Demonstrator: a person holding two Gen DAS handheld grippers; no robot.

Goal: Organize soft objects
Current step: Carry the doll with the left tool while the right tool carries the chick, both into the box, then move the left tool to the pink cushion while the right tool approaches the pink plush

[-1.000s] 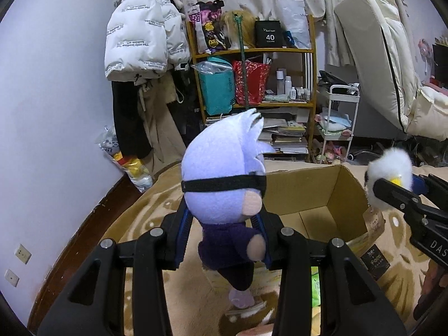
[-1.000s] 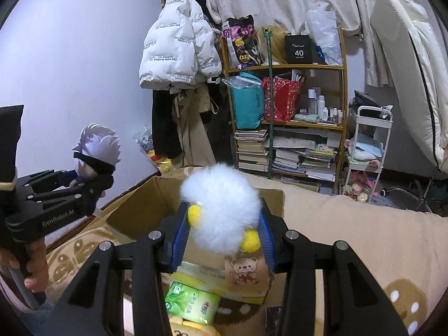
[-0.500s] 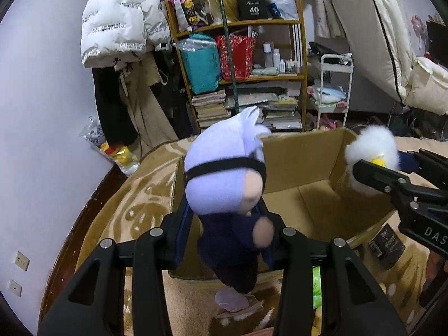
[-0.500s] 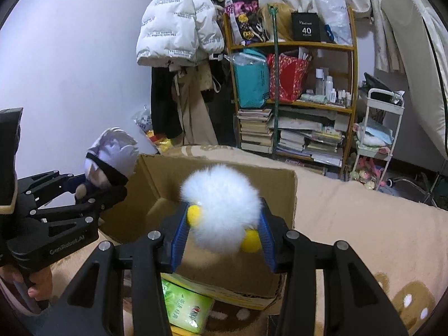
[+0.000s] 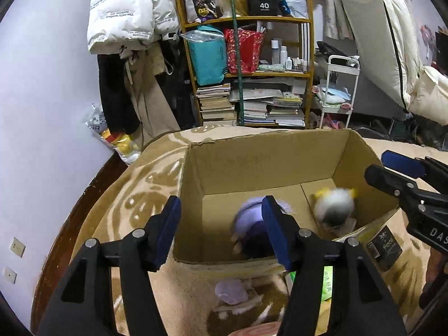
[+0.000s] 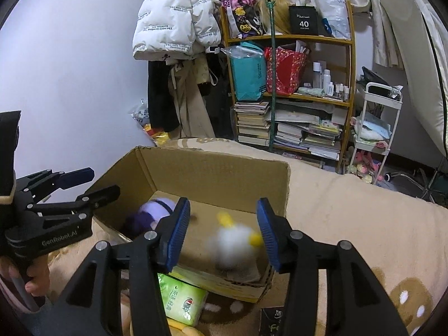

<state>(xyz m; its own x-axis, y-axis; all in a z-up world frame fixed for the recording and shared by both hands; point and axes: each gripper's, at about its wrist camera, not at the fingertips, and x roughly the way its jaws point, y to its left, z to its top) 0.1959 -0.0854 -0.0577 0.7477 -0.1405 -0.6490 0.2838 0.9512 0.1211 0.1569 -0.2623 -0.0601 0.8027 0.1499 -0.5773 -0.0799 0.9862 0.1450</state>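
Box: open brown cardboard box (image 5: 266,162), straight ahead of and just below both tools, on beige patterned blanket (image 5: 134,196).
Purple doll: blurred plush doll with pale lilac hair and dark purple body (image 5: 252,218), inside box near its left front corner, partly hidden behind right finger of left tool; touching box floor or not, cannot tell.
White ball: blurred fluffy white plush with yellow bits (image 6: 232,240), inside box toward its right side, between and beyond fingers of right tool, not gripped.
Left gripper: black two-finger tool with blue pads (image 5: 221,226), spread wide, holding nothing, poised over near edge of box.
Right gripper: same black build with blue pads (image 6: 222,232), spread wide, holding nothing, poised over near right corner of box.
Hand: fingers (image 6: 33,277) wrapped on left tool's handle, low at left of right wrist view.
In the way: front wall of box between tools and plush; green tissue pack (image 6: 182,299) and yellow packet wedged under box's near corner; small lilac piece (image 5: 231,291) on blanket between left tool's arms.
Beyond box: wooden shelf (image 6: 291,84) with stacked books, teal bag, red bag; white puffer jacket (image 6: 173,19) hung on wall to left; white trolley (image 6: 375,123) to right.
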